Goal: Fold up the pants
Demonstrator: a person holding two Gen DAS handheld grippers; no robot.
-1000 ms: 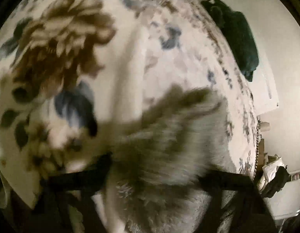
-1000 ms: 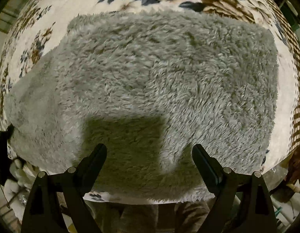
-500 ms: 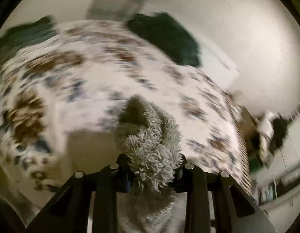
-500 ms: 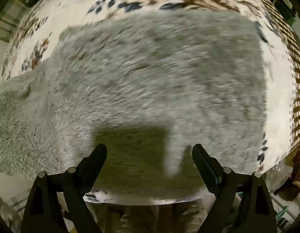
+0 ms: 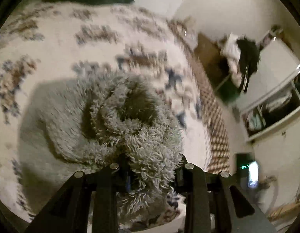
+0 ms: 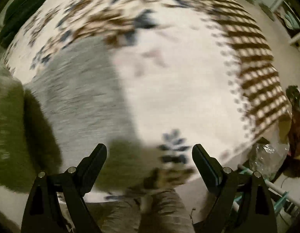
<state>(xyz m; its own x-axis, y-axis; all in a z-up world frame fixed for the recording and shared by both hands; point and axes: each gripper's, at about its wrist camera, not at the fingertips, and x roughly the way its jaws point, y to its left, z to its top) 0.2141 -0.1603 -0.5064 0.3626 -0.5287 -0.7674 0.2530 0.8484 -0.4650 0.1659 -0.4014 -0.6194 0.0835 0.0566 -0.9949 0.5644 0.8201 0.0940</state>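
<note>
Pants (image 5: 115, 120) now lifted by left gripper (image 5: 150, 172)

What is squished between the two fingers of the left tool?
A bunch of the fuzzy grey pants, pinched in the left tool. The left wrist view shows it.

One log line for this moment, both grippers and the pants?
left gripper: shut on fluffy grey pants | right gripper: open, empty | floral bedspread: beneath
</note>
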